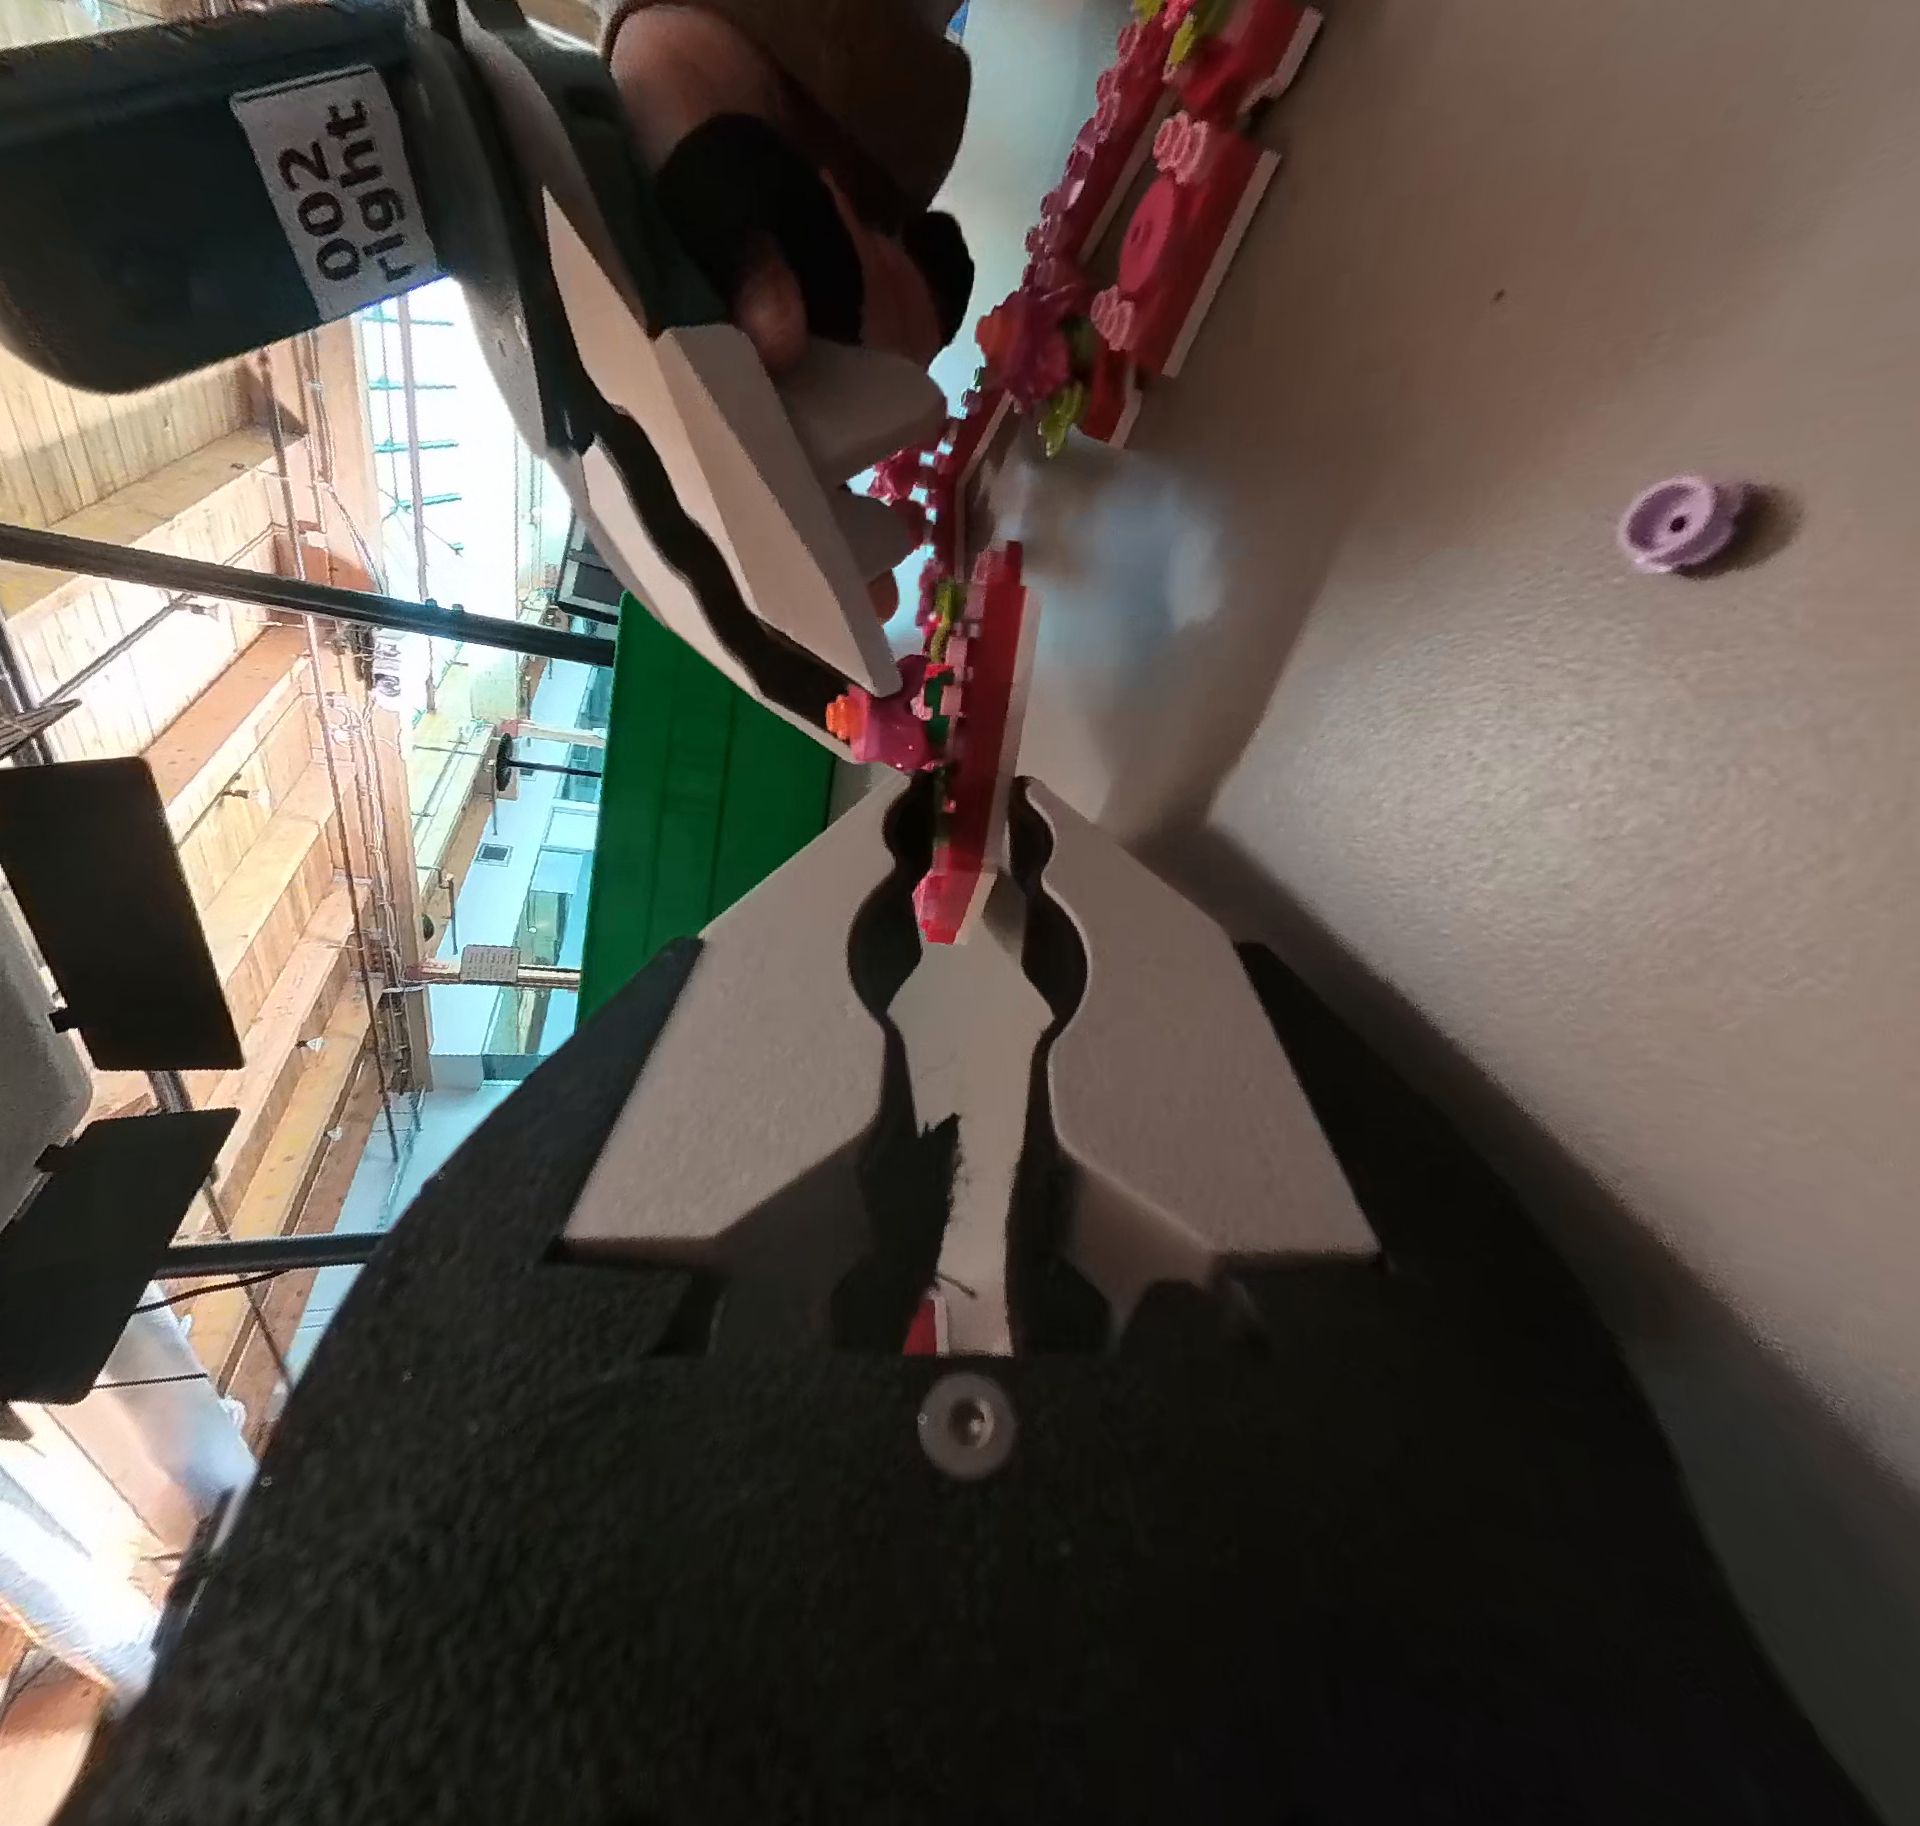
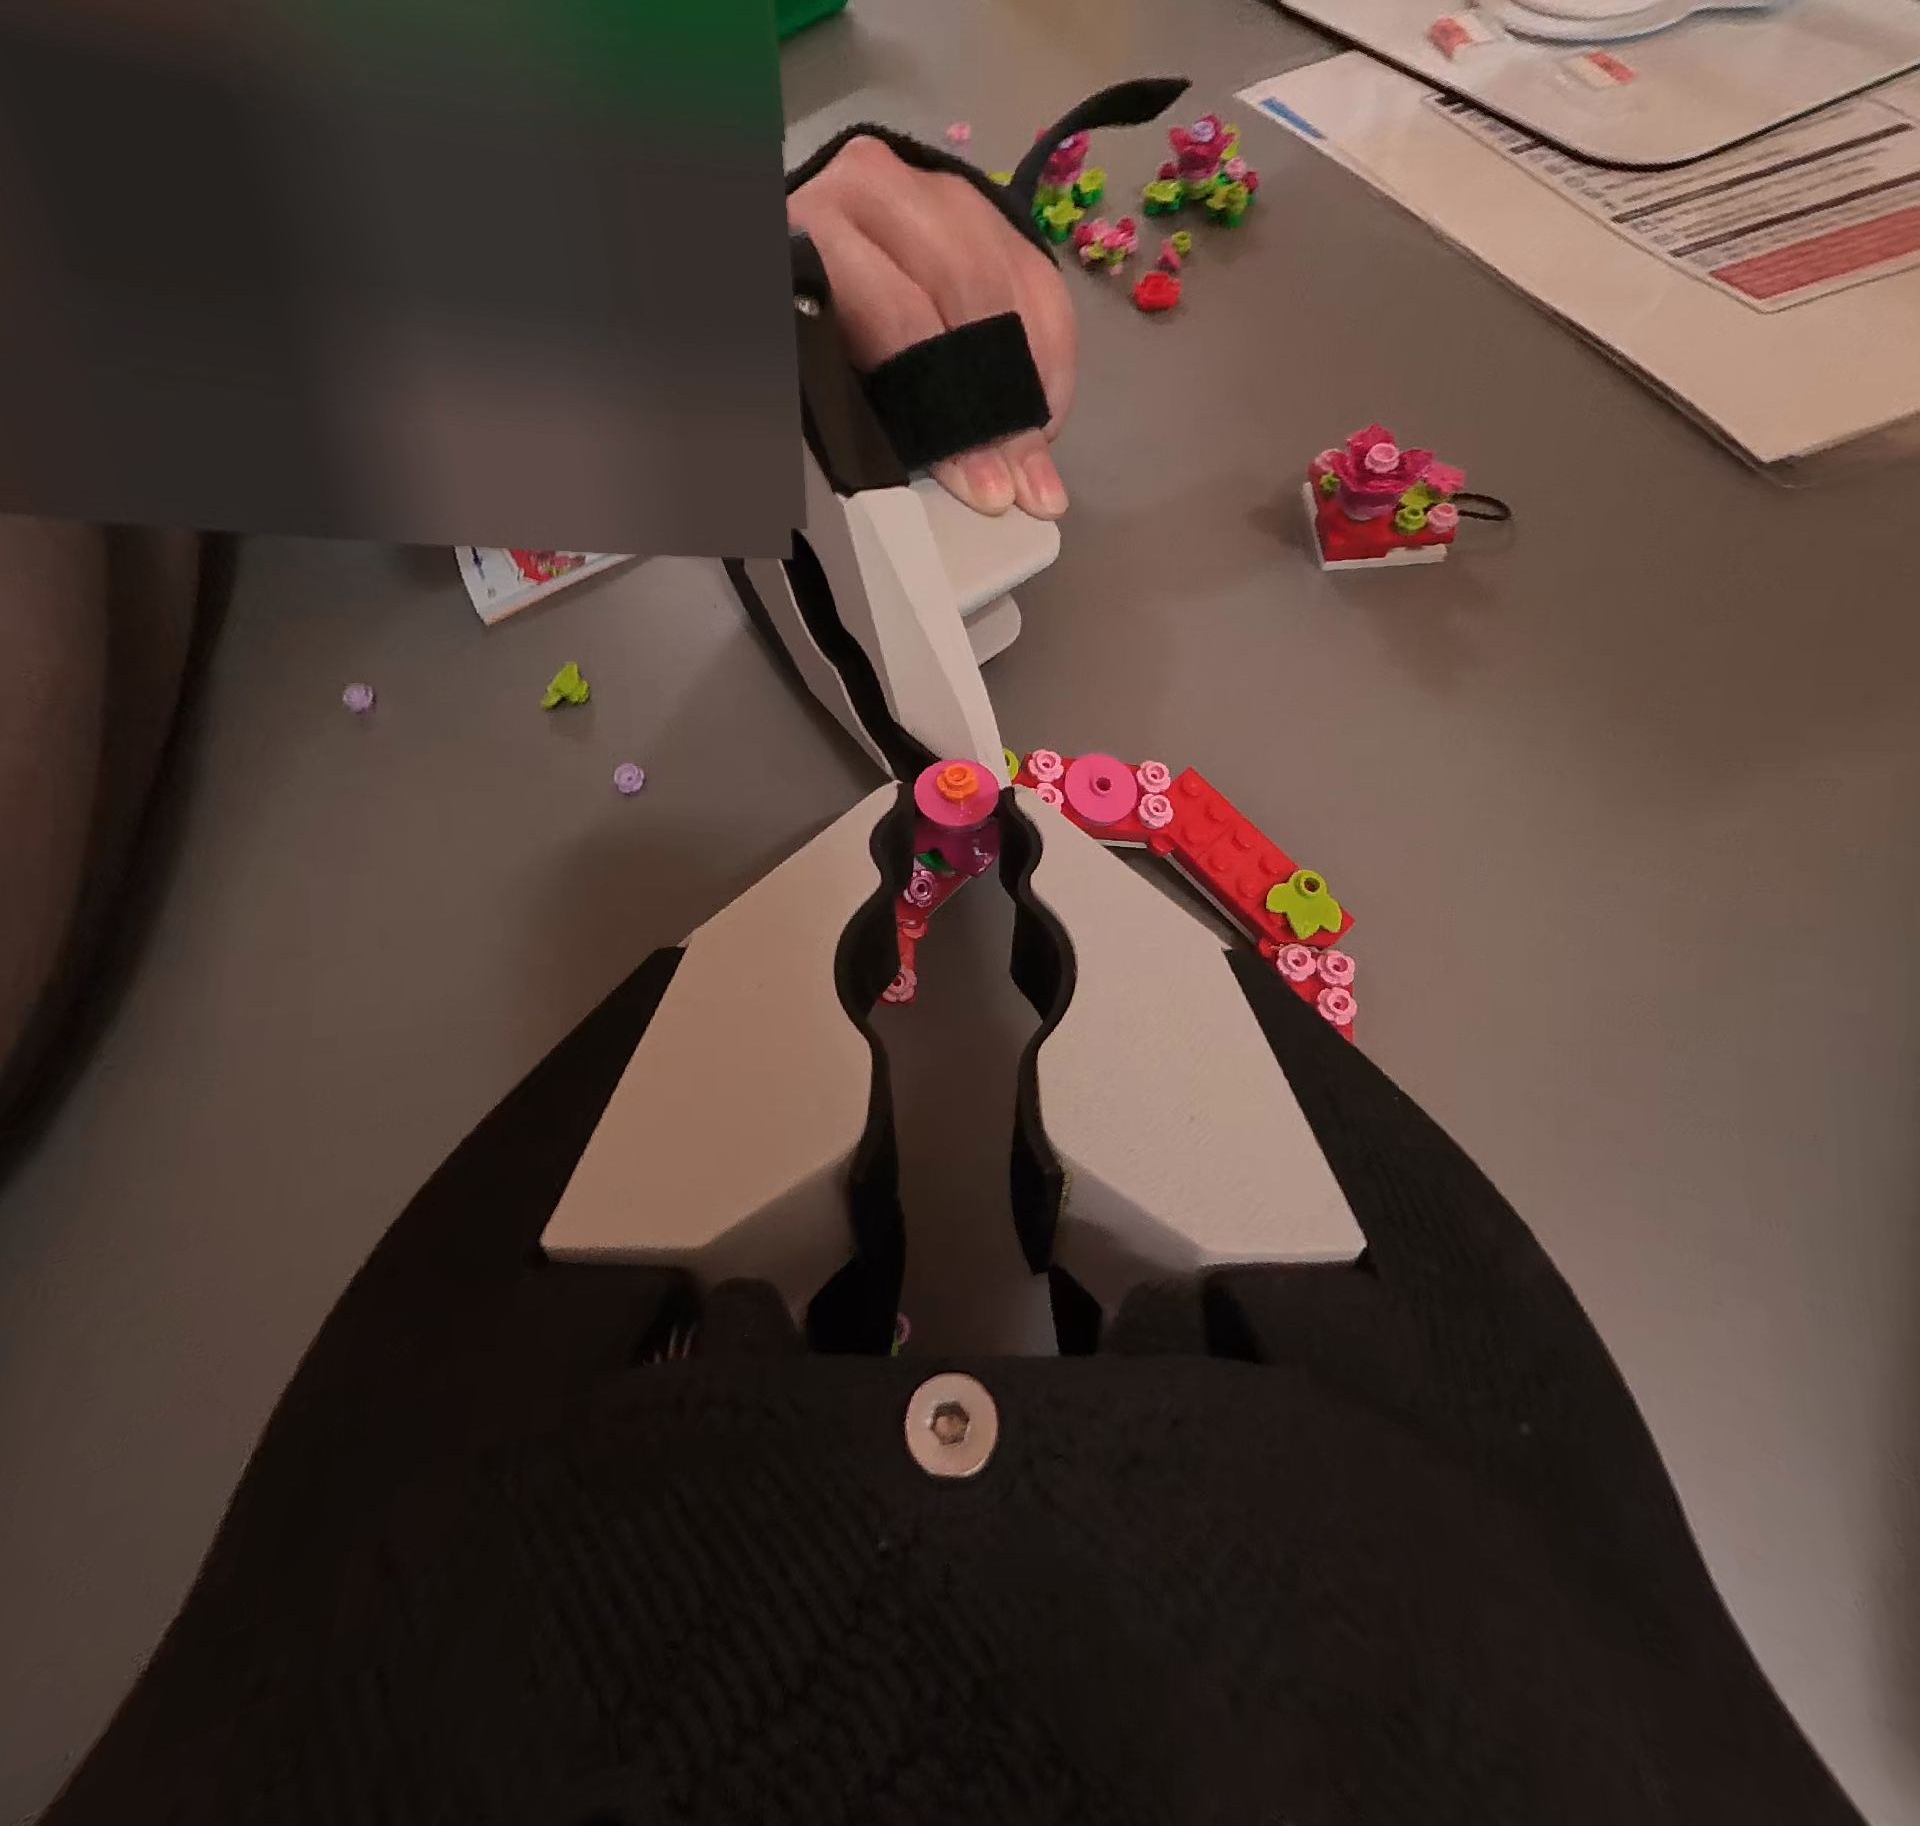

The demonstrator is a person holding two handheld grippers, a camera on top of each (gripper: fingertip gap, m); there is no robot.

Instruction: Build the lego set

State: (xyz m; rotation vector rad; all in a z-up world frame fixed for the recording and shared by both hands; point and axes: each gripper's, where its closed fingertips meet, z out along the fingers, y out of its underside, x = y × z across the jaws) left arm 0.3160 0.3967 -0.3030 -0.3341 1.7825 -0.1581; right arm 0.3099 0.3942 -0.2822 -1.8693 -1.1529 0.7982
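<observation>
A red lego frame on white plates (image 2: pixel 1226 851), dotted with pink flowers and lime leaves, lies on the grey table. My left gripper (image 1: pixel 961 794) is shut on one end of this frame (image 1: pixel 982 696); the frame curves away toward the top right of the left wrist view. My right gripper (image 2: pixel 956 805) is shut on a magenta flower piece with an orange stud (image 2: pixel 956 789) and holds it down on the frame's end. In the left wrist view the right gripper (image 1: pixel 868 696) comes in from the upper left with the flower piece (image 1: pixel 894 727). The left gripper (image 2: pixel 992 763) meets it from above in the right wrist view.
A small red flower module (image 2: pixel 1371 498) sits at the right beside a black hair tie. Several loose flower clusters (image 2: pixel 1143 197) lie farther back. Lilac studs (image 2: pixel 629 777), a lime leaf (image 2: pixel 566 685) and a booklet (image 2: pixel 530 571) lie left. Papers (image 2: pixel 1662 218) are back right. A lilac round piece (image 1: pixel 1683 524) lies apart. Left and right tips are no more than a few centimetres apart.
</observation>
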